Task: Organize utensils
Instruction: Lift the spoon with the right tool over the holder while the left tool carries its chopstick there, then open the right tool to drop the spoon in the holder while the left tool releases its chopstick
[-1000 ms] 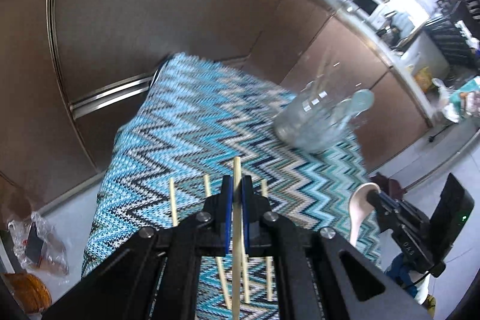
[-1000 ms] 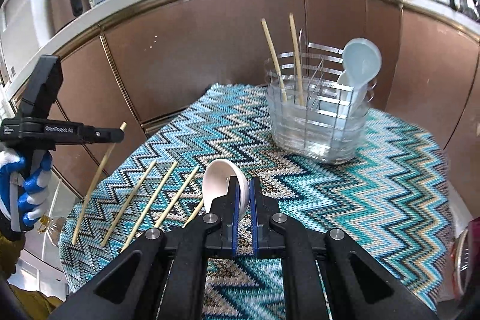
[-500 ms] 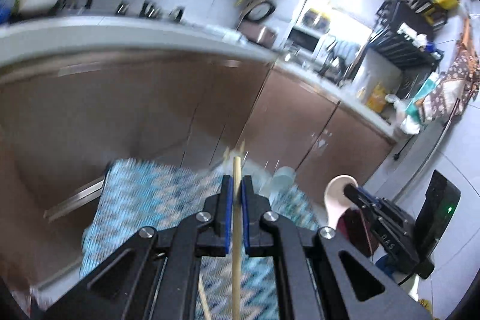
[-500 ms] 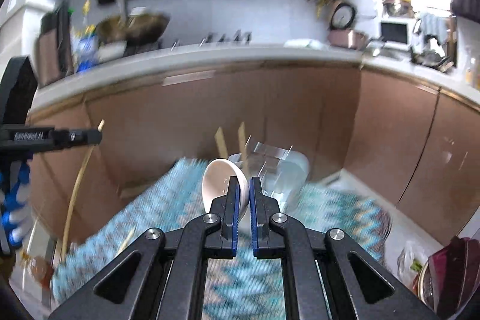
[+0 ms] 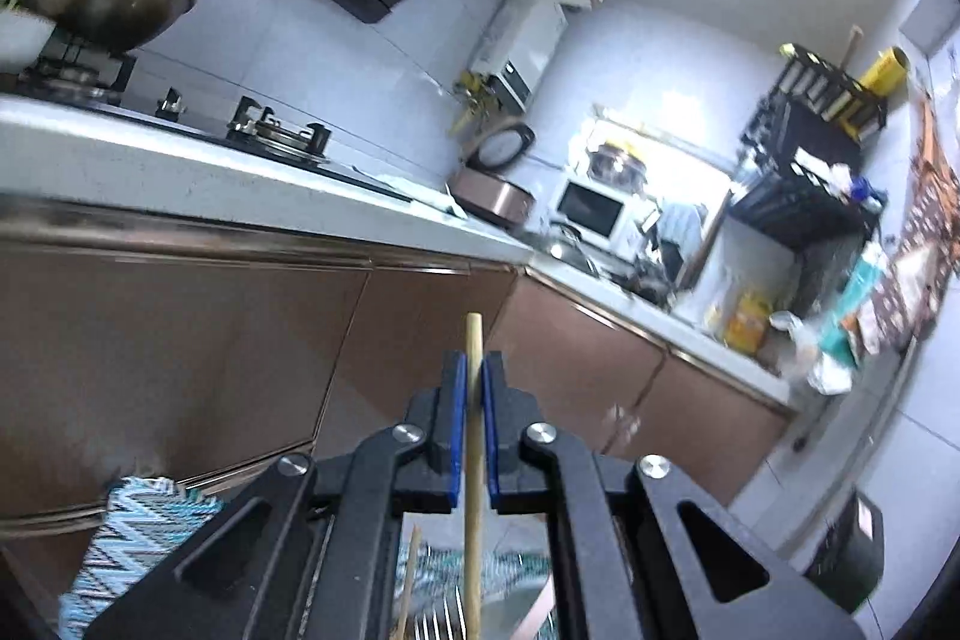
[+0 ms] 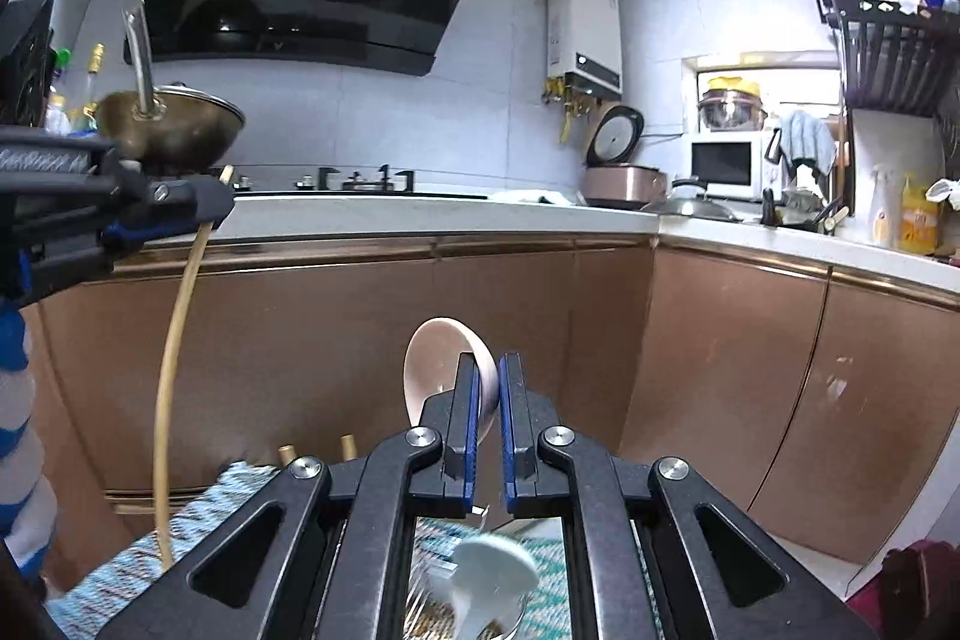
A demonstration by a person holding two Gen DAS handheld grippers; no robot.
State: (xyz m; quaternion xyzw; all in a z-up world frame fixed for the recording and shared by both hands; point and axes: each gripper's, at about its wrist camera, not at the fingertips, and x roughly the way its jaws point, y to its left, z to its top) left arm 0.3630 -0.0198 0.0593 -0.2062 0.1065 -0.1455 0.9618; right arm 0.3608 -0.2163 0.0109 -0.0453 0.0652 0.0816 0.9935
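Copper-brown cabinet doors point(image 6: 690, 370) fill the space ahead of both sets of fingers, with a white countertop point(image 6: 420, 208) above them. Below and behind the fingers lies a blue zigzag-patterned cloth point(image 5: 138, 532), and on it, almost directly under the right gripper point(image 6: 486, 400), sits the clear utensil holder point(image 6: 474, 580), glimpsed through the gripper frame with a pale spoon already standing in it.

Your left gripper point(image 5: 473, 400) is closed tight on a wooden chopstick point(image 5: 473, 460); its top pokes just above the blue pads and the long end hangs down below them. Your right gripper is also closed, pinching a cream ceramic spoon point(image 6: 447, 370), whose bowl stands just above and left of the fingertips.

Both tools point nearly level, so the holder is mostly hidden. To do this step well, tip each gripper downward until you can see the holder's rim between the fingers. Bring the chopstick's lower end over an opening first, keep it upright, and lower it before you let go. The spoon is heavier and probably slippery, so keep the grip firm until its handle is inside.
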